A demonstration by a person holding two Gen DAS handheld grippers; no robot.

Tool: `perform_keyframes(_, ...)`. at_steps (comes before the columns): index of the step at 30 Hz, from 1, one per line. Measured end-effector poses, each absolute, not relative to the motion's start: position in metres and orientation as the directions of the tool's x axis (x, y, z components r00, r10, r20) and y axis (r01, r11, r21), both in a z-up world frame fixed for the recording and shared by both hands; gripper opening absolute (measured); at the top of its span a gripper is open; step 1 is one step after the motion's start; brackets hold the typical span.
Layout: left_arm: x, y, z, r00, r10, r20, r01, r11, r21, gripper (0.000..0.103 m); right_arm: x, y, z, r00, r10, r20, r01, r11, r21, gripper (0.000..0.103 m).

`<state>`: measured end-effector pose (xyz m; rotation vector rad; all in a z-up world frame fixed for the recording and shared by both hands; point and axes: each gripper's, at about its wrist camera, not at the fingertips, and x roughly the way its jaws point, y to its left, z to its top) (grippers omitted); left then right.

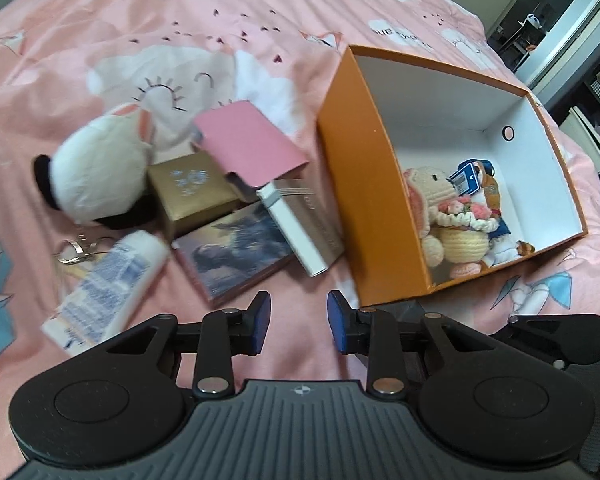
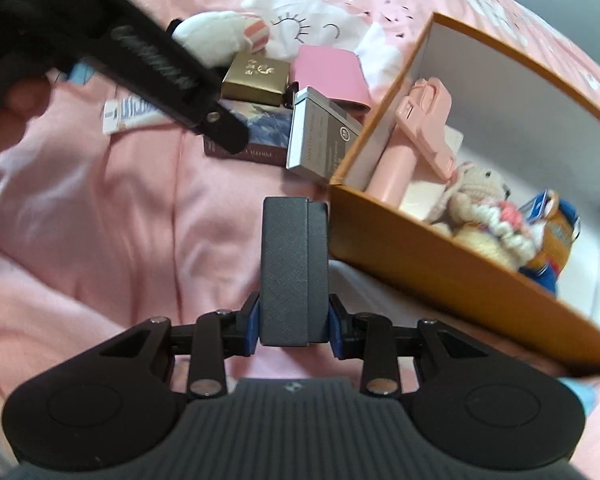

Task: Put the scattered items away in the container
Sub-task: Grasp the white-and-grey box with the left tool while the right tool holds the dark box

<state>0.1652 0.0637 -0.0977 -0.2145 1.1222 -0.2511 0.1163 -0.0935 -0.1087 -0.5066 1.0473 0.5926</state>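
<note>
The right gripper has its blue-padded fingers pinching a dark grey textured rectangular case, which stands out forward of them above the pink printed bed cover, just beside the near wall of the orange cardboard box with white interior. The left gripper holds nothing; its fingers stand a little apart over bare bedding, near the box's corner. Inside the box lie a cream crocheted rabbit doll, a pink folding handle-like item leaning against the inner wall, and a small blue-and-orange toy figure. Outside, grouped to the left of the box, are a silver-grey rectangular carton propped beside the box wall, a pink box, a gold box with silver print, a flat box with a dark sky picture, a white plush toy with pink ears, a white tube with blue lettering and a metal clip-like object. The grouped boxes touch or overlap one another.
</note>
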Motion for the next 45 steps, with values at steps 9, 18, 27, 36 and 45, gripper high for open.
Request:
perform_keyframes(9, 0.207, 0.061, -0.116, 0.347, -0.348, -0.871, 0.048, 0.934, -0.354, 0.036, 0.136, -0.098, -0.126, 0.267, 0.181, -0.946, -0.803, 0.585, -0.115, 0.036)
perform_keyframes(18, 0.242, 0.062, -0.134, 0.303, -0.359, -0.883, -0.015, 0.924, -0.381, 0.036, 0.154, -0.096, -0.133, 0.151, 0.172, -0.973, -0.857, 0.513, -0.043, 0.036)
perform_keyframes(27, 0.249, 0.075, -0.137, 0.316, -0.294, -0.902, -0.081, 0.939, -0.334, 0.04, 0.157, -0.091, -0.14, 0.112, 0.14, -0.984, -0.88, 0.474, -0.033, 0.036)
perform_keyframes(36, 0.254, 0.065, -0.143, 0.319, -0.307, -0.897, -0.064, 0.937, -0.344, 0.03, 0.154, -0.092, -0.138, 0.111, 0.14, -0.984, -0.877, 0.479, -0.031, 0.036)
perform_keyframes(45, 0.246, 0.054, -0.126, 0.38, -0.326, -0.866, -0.006, 0.935, -0.355, 0.024, 0.147, -0.095, -0.132, 0.127, 0.14, -0.982, -0.87, 0.49, -0.043, 0.036)
